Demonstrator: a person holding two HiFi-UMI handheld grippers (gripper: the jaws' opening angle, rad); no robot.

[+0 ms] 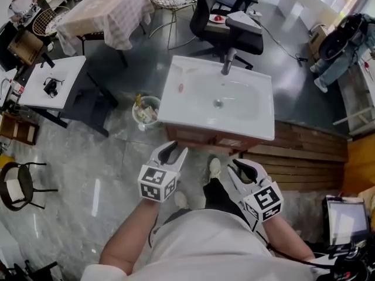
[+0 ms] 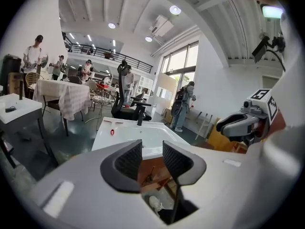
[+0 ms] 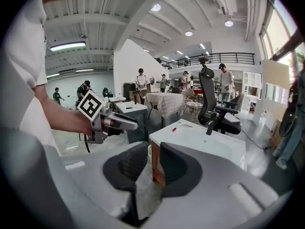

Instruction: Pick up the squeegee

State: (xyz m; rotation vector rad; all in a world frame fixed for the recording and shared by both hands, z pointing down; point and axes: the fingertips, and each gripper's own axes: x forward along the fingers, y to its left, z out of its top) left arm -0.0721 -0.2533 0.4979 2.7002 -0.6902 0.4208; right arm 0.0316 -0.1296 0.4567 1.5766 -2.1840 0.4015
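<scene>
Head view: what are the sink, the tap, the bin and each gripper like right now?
Sink: empty, no water seen in it.
Tap: off, nothing running.
Bin: upright, rubbish inside.
Left gripper: open, holding nothing.
Right gripper: open, holding nothing.

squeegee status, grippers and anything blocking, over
Both open, empty: left hand-held gripper, right hand-held gripper, short of the sink. On its ledge a small red item, maybe the squeegee, too small to tell. Nothing in the way.
</scene>
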